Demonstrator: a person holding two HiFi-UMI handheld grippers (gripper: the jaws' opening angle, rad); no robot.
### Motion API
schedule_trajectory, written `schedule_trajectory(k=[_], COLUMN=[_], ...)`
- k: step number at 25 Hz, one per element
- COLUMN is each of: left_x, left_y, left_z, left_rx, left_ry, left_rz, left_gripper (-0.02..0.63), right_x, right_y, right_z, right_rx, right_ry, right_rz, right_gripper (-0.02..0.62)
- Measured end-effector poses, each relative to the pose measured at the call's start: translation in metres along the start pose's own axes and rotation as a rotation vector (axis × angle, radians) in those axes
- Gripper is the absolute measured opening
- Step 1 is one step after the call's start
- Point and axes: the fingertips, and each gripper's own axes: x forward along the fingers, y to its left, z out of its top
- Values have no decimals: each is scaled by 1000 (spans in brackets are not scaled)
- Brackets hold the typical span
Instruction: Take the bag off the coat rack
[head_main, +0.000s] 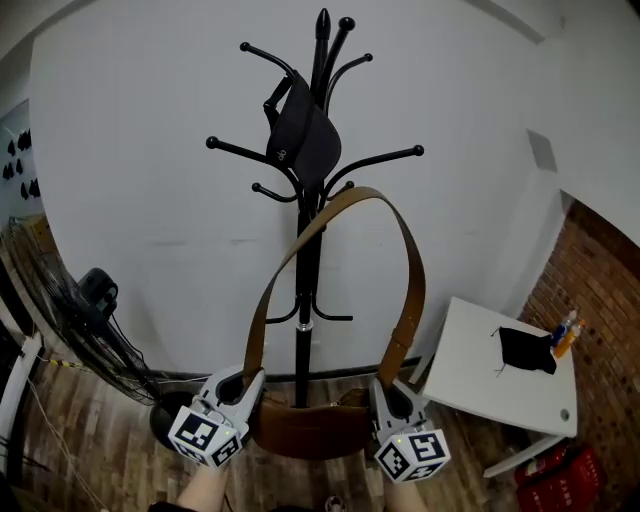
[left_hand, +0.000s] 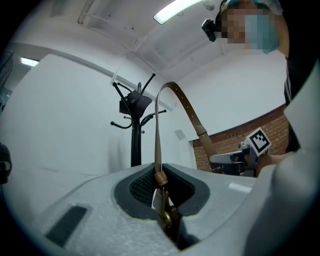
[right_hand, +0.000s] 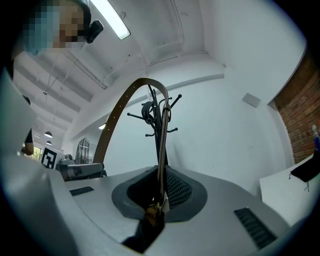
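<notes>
The room is lit evenly by ceiling strip lights (right_hand: 111, 21). Strong fisheye bending and dark vignetting are seen at the edges.

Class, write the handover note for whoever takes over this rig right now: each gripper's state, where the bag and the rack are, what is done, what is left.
Left gripper: shut on the strap at its left end, just above the brown bag.
Right gripper: shut on the strap at its right end.
The bag hangs between the two grippers, in front of the coat rack. The strap loops up to a low peg.
Done: both strap ends gripped. Whether the loop has cleared the peg cannot be told.
Left: bring the strap clear and carry the bag away from the rack. A black item hangs higher up; probably leave it.
</notes>
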Motion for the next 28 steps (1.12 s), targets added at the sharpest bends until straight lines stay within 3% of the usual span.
schedule_trajectory(k=[12, 28], left_x=[-32, -66], left_y=[-22, -30], left_z=[-41, -63], left_rx=[-87, -99], left_ry=[62, 114], left_rz=[-107, -190], left_gripper=[31, 29], right_x=[-58, -90], right_y=[22, 51], right_z=[-45, -82], right_rx=[6, 30], right_ry=[90, 150], right_rz=[-130, -209], right_gripper=[29, 28])
